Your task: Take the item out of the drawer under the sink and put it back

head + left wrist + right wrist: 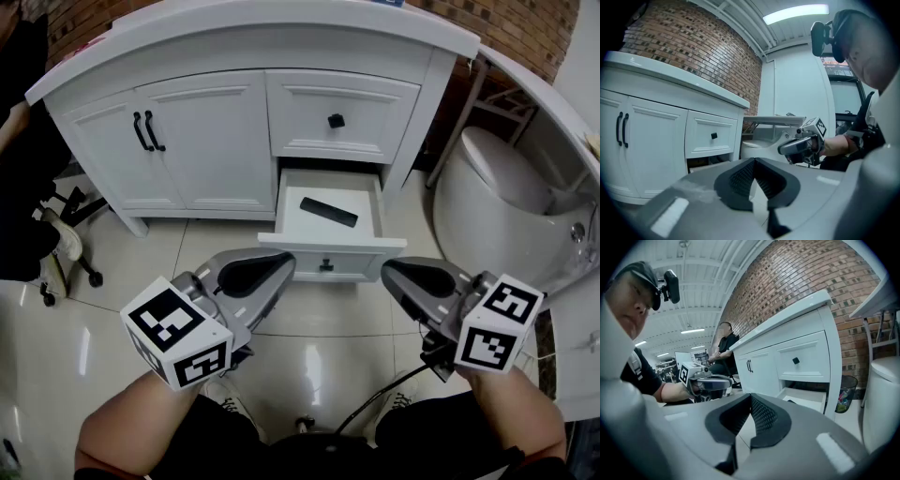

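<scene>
The lower drawer (330, 259) of the white sink vanity stands pulled open. A flat black item (328, 212) lies inside it on the white bottom. My left gripper (281, 267) is just in front of the drawer's left corner, shut and empty. My right gripper (392, 274) hovers by the drawer's right corner, also shut with nothing in it. In the left gripper view the pads (740, 180) meet at the tip, and the right gripper (799, 146) shows beyond. In the right gripper view the open drawer (806, 399) is ahead and the left gripper (710, 384) is off to the left.
The upper drawer (336, 120) with a black knob is closed, as are the two cabinet doors (187, 141). A white toilet (497, 197) stands to the right. A wheeled chair base (66, 248) is at the left. A seated person (724, 345) and a bin (843, 394) appear farther off.
</scene>
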The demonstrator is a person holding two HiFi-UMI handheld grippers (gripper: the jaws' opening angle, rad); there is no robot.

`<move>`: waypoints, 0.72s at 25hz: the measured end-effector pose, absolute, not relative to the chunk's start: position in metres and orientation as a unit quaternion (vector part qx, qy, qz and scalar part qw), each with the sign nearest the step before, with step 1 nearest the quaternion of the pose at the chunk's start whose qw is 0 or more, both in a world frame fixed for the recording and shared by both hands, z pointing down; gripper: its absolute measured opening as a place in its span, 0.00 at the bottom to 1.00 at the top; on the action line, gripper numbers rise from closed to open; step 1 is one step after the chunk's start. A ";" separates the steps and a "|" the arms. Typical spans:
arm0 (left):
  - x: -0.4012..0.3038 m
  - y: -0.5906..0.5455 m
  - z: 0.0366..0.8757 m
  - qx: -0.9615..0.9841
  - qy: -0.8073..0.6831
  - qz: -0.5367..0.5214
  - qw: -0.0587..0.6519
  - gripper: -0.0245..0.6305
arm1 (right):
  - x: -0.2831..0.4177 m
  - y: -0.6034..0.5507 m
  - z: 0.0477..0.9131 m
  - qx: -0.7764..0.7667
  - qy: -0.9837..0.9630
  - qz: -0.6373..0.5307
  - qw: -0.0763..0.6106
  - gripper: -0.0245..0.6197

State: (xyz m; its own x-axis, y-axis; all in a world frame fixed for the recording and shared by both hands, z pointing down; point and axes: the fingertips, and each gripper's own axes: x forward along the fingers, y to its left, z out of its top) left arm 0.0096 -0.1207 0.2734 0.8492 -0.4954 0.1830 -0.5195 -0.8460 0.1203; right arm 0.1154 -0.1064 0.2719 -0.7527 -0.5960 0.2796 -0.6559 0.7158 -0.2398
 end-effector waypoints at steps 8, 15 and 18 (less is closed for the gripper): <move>0.015 -0.115 0.273 0.961 -0.253 0.078 0.078 0.05 | 0.118 -0.120 0.274 0.360 -0.916 0.102 0.144 0.05; 0.008 -0.123 0.271 0.958 -0.267 0.071 0.076 0.05 | 0.119 -0.142 0.271 0.365 -0.911 0.090 0.169 0.07; 0.009 -0.127 0.274 0.959 -0.264 0.072 0.078 0.05 | 0.114 -0.153 0.279 0.358 -0.910 0.085 0.193 0.11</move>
